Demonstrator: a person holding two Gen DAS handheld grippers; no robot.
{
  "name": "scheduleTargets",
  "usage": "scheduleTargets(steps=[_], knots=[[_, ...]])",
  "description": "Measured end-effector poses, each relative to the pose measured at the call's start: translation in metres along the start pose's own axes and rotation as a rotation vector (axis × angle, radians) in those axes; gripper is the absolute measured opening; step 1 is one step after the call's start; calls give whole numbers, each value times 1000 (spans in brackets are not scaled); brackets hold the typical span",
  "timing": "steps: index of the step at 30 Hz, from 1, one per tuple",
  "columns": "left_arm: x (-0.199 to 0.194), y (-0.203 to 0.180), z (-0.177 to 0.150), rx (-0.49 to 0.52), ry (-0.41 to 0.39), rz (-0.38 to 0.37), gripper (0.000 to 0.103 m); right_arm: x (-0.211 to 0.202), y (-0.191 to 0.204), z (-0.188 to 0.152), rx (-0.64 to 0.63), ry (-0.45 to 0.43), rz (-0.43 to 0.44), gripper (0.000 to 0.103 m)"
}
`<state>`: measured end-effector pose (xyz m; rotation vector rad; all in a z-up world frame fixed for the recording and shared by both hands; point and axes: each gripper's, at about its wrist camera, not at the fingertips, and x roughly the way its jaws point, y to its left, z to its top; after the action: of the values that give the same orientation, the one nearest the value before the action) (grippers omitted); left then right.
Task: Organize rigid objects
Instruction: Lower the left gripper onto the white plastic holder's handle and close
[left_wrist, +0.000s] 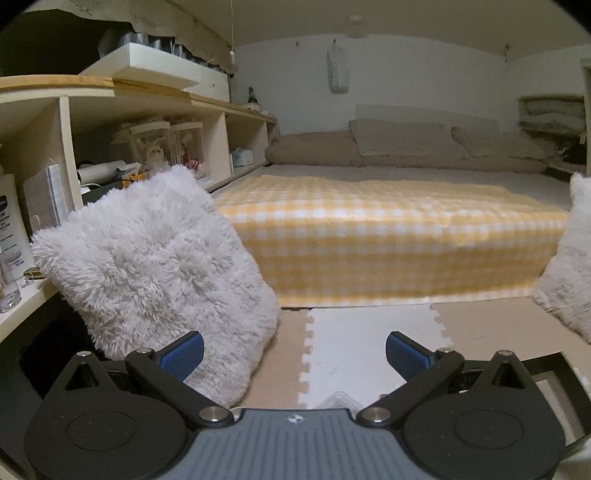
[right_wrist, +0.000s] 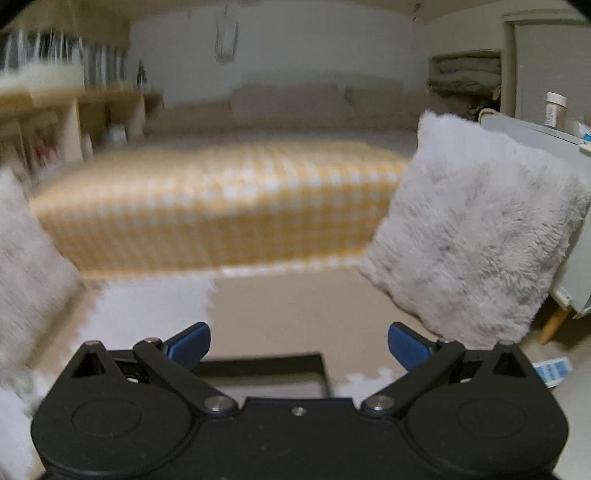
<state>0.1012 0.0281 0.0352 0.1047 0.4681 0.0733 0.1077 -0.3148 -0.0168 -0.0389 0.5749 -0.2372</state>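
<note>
Black frame (right_wrist: 266, 373) flat on floor, long axis sideways; both grippers spread, empty.

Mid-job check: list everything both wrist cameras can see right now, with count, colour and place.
Fluffy cushions: 2, pale grey-white, standing on the floor; left cushion leans against the shelf unit, right cushion against a grey cabinet.
Bed: 1, yellow-and-white checked blanket, centre, with beige pillows at the far end.
Shelf unit: 1, cream, along the left wall, holding boxes and small items too blurred to name.
Foam floor mats: white and beige interlocking tiles, in front of the bed.
Black frame: 1, flat on the floor under the grippers.
Jar: 1, pale, on top of the cabinet.
Left gripper: open, empty.
Right gripper: open, empty.
</note>
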Motion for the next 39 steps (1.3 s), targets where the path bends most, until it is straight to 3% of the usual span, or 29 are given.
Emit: scheduleTargets(steps=[6, 9, 12, 17, 21, 23, 27, 34, 39], knots=[[42, 16, -10, 23, 45, 49, 103, 45, -5, -16, -27, 137, -9, 103], [66, 28, -17, 5, 110, 67, 103, 62, -9, -24, -25, 208, -5, 101], [86, 41, -20, -30, 180, 36, 103, 77, -14, -33, 10, 293, 18, 86], [122, 61, -31, -96, 309, 67, 103, 100, -22, -47, 70, 453, 15, 56], [148, 75, -45, -152, 420, 74, 103, 110, -22, -56, 47, 535, 8, 47], [158, 80, -53, -188, 469, 65, 103, 115, -23, -59, 39, 574, 7, 36], [175, 86, -68, -253, 566, 36, 103, 126, -26, -66, 31, 636, -3, 25], [199, 85, -87, -290, 677, 13, 82, 138, -32, -78, 42, 713, 5, 11], [209, 85, -93, -309, 709, 18, 71, 143, -28, -82, 11, 733, 4, 10]])
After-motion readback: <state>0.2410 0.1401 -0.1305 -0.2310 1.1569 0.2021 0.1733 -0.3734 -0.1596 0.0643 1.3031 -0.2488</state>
